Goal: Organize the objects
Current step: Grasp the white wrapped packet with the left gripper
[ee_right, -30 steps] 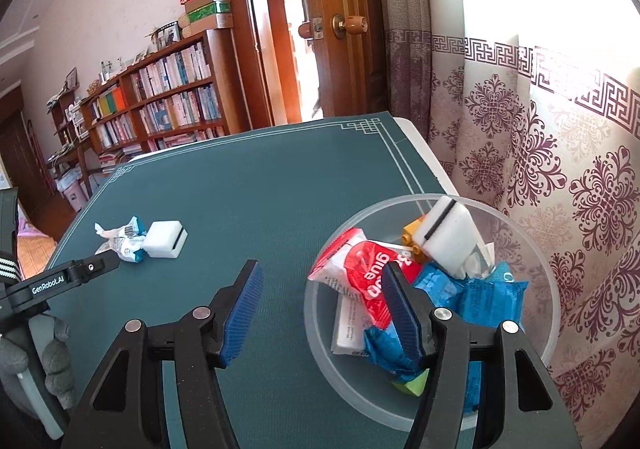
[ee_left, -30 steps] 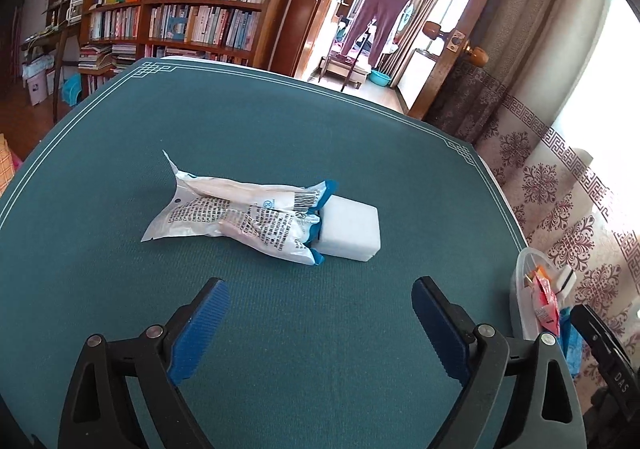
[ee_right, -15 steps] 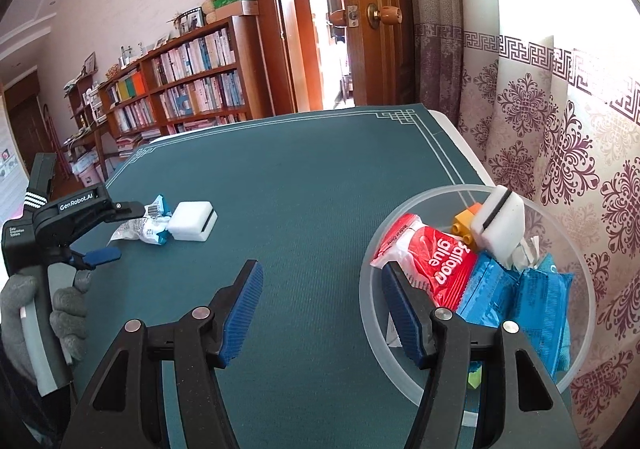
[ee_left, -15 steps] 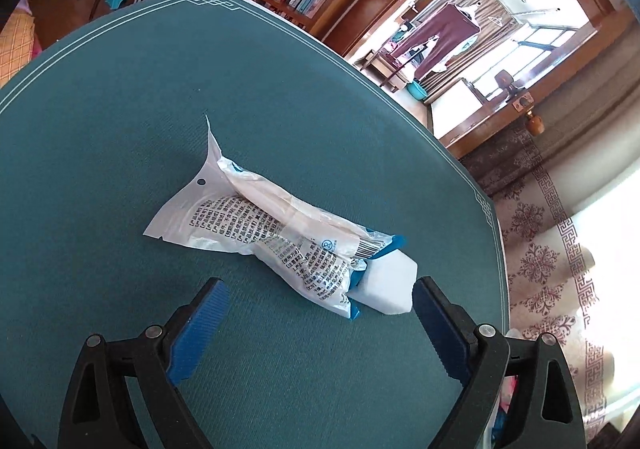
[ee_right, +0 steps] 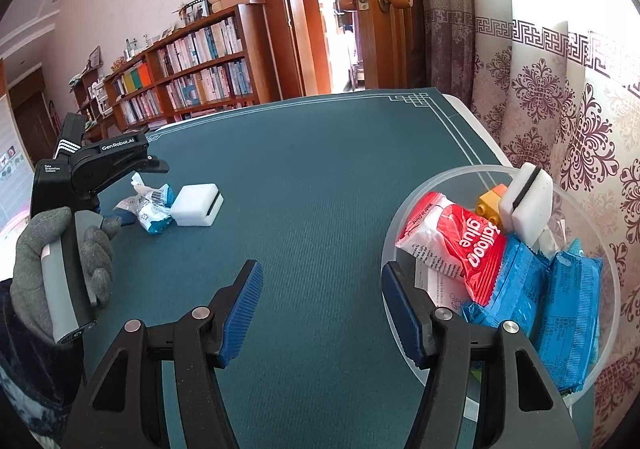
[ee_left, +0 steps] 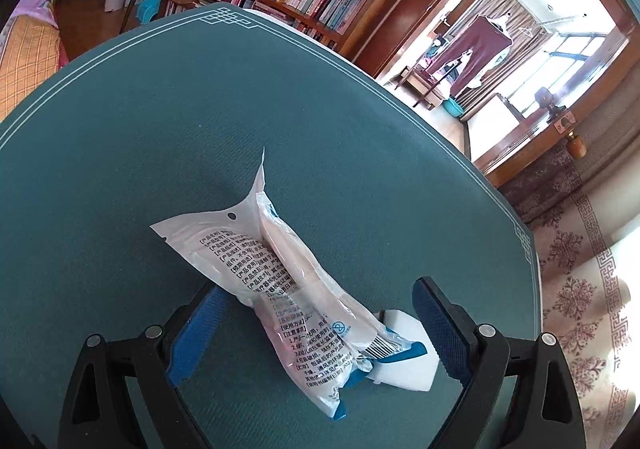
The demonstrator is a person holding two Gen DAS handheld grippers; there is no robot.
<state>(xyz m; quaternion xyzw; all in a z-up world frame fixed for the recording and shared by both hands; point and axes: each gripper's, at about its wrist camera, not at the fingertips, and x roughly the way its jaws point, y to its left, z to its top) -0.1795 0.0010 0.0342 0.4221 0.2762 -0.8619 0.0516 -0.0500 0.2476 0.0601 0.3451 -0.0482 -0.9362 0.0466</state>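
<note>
A white plastic packet (ee_left: 280, 289) with printed text and blue ends lies on the green table mat, partly over a white sponge block (ee_left: 404, 357). My left gripper (ee_left: 320, 325) is open and its jaws straddle the packet's near end and the block. In the right wrist view the packet (ee_right: 150, 205) and block (ee_right: 198, 205) lie at the left, under the left gripper (ee_right: 132, 165). My right gripper (ee_right: 320, 305) is open and empty, beside a clear plastic bowl (ee_right: 404, 209).
The bowl holds a red balloon-glue packet (ee_right: 456, 241), blue packets (ee_right: 560, 297), a yellow brick (ee_right: 488, 205) and a white sponge (ee_right: 528, 201). The table's right edge (ee_right: 480, 137) borders a patterned curtain. Bookshelves and a doorway stand behind.
My left gripper has moved forward and down and turned, so the packet and block now lie between its open jaws. My right gripper has drawn back a little from the bowl.
</note>
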